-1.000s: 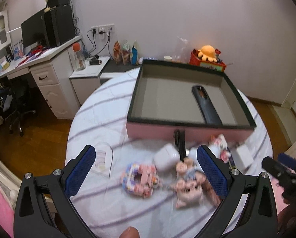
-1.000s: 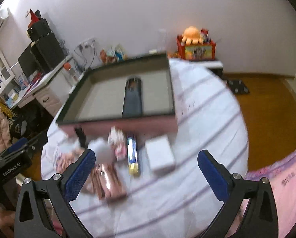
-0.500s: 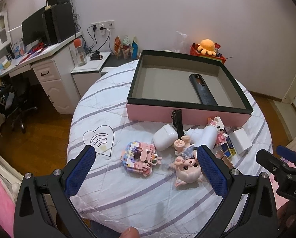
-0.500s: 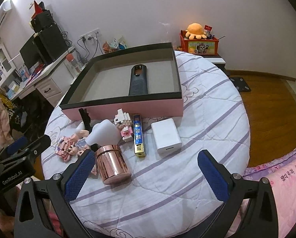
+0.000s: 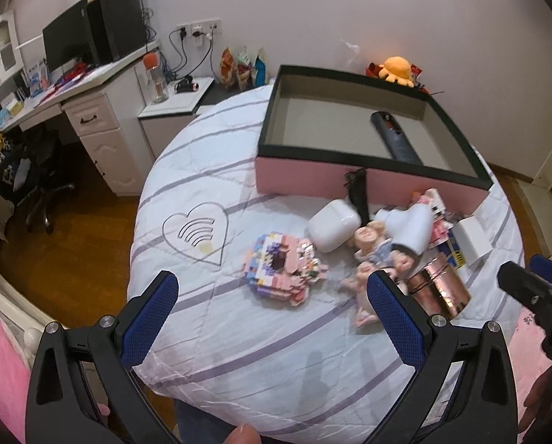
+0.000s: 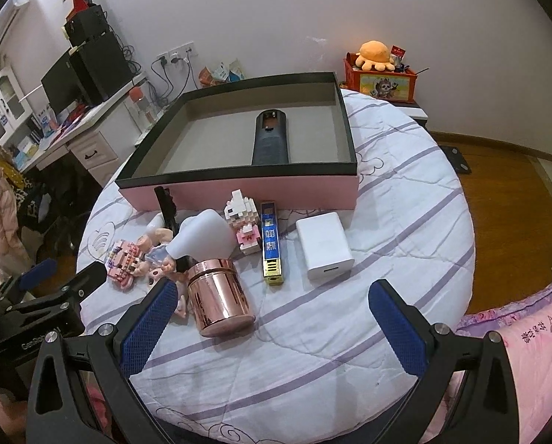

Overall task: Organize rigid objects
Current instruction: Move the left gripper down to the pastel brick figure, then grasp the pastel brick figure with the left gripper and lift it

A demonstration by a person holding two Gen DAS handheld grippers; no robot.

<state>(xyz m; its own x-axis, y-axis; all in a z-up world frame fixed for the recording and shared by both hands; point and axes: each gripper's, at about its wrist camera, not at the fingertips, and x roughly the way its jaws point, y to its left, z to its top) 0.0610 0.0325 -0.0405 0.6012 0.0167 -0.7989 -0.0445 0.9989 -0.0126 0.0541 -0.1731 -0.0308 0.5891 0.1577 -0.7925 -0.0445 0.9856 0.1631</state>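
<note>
Table (image 6: 405, 192): round, quilt-covered; bears everything
Box (image 6: 246, 194): pink, far side; holds only a dark cylinder (image 6: 270, 140); likely the destination
Clutter: white charger (image 6: 324, 246), copper tin (image 6: 218, 301), brick toy (image 5: 283, 273) huddle near the box wall, awaiting sorting
Left gripper (image 5: 272, 318): released, empty, hovering near
Right gripper (image 6: 272, 322): released, empty

Plain pale wall (image 6: 276, 11) runs behind everything, wall sockets (image 5: 198, 31) trailing cables. At left a white desk (image 5: 91, 111) carries a dark monitor (image 5: 59, 46) and black speakers (image 5: 117, 33). Wooden floor (image 6: 512, 199) glows warm brown at right. An orange plush (image 6: 375, 53) tops a red box (image 6: 381, 83).
</note>
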